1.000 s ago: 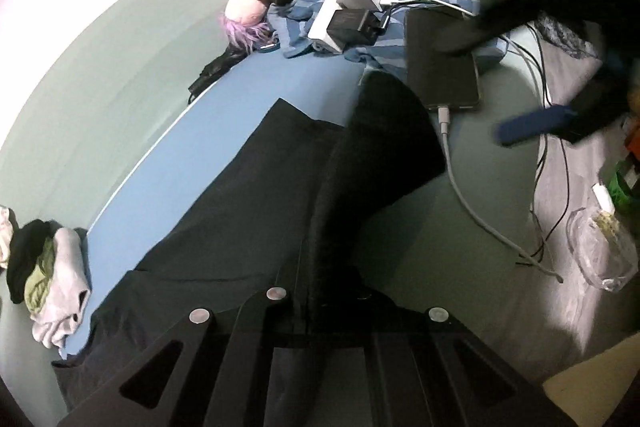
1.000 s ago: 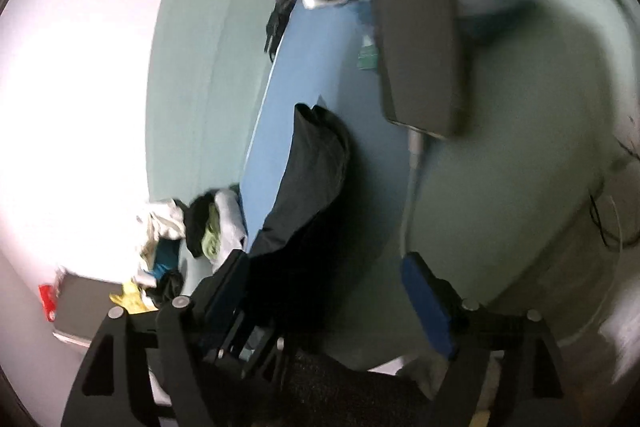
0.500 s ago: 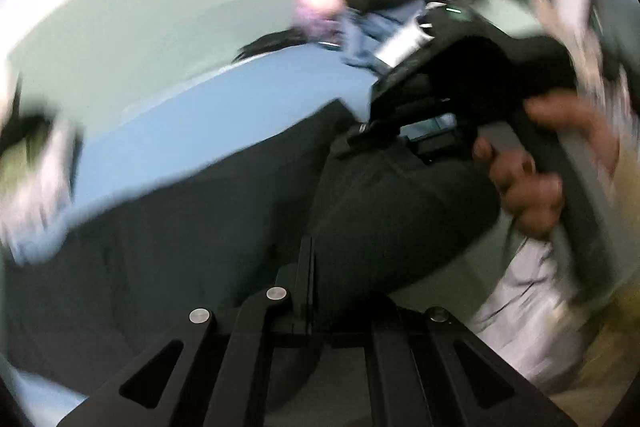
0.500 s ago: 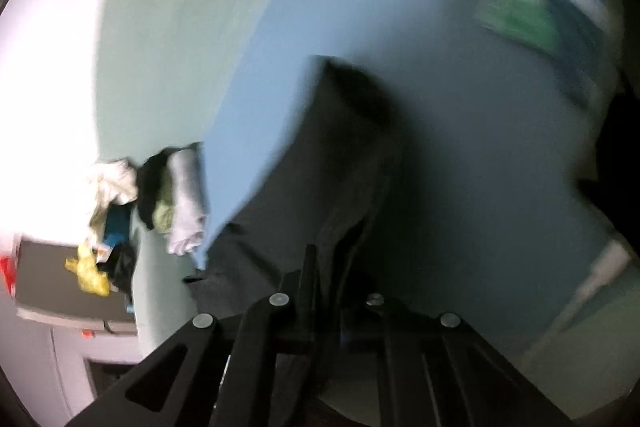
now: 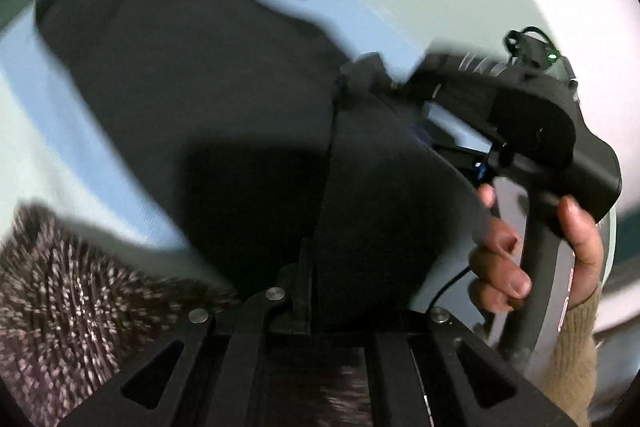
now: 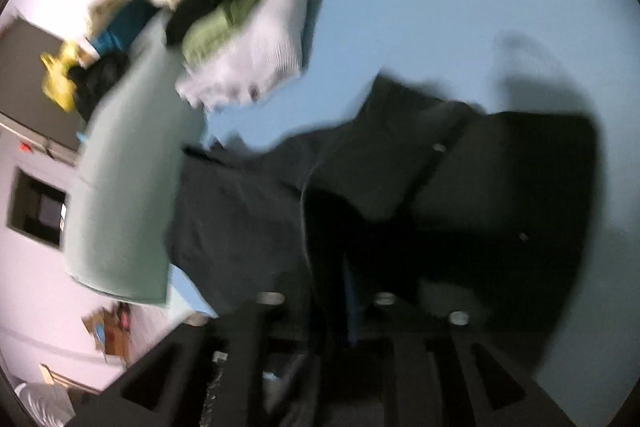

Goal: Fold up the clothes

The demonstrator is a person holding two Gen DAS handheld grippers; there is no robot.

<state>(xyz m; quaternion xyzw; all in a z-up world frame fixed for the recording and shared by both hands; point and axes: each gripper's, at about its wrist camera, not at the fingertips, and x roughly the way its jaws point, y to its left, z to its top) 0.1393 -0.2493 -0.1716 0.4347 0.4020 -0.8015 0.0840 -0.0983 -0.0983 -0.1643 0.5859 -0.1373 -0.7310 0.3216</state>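
A black garment (image 5: 192,75) lies spread over a light blue sheet (image 5: 92,163), with one part lifted off it. My left gripper (image 5: 310,291) is shut on a fold of that black cloth. In the left wrist view the right gripper (image 5: 368,83), held by a person's hand (image 5: 504,267), pinches the same garment farther along. In the right wrist view the black garment (image 6: 280,211) hangs from my right gripper (image 6: 340,307), whose fingers are closed on it. Both views are blurred by motion.
A pile of folded clothes (image 6: 248,39), white, green and black, sits at the far end of the blue sheet (image 6: 440,27). A pale green cover (image 6: 128,187) drapes the bed's edge. A speckled dark sleeve (image 5: 72,327) fills the lower left of the left wrist view.
The right gripper went from open to shut on the black garment. Both grippers have swung round with the cloth, so the clothes pile now appears at the top of both views.
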